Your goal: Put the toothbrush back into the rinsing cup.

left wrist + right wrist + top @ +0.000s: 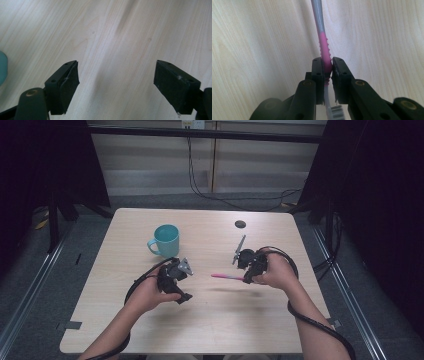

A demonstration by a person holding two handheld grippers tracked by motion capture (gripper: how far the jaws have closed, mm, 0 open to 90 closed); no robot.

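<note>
In the high view a pale wooden worktop (210,320) carries a teal mug (165,240) left of centre, toward the far edge, with its handle turned to the left. A small dark disc (240,224) lies near the far edge, right of centre. The person's left hand (150,295) holds the left hand-held gripper (184,281) just on the near side of the mug, apart from it, over the middle of the worktop. The right hand (277,272) holds the right hand-held gripper (245,277) toward the right edge, and a pink toothbrush (227,277) sticks out of it to the left, lying about level above the worktop, with a faint shadow under it. Black cables trail from both grippers back along the forearms. In the left gripper view the two black jaws stand wide apart with nothing between them, and bare wood grain runs below; a sliver of the teal mug (3,67) shows at the left edge. In the right gripper view the jaws are closed tight on the toothbrush (325,53), pinching its ribbed pink grip; the handle turns grey (318,15) farther out and runs away to the top of the picture. Near the bottom, behind the jaws, a pale part with what looks like bristles (335,110) shows, though it is blurred.
</note>
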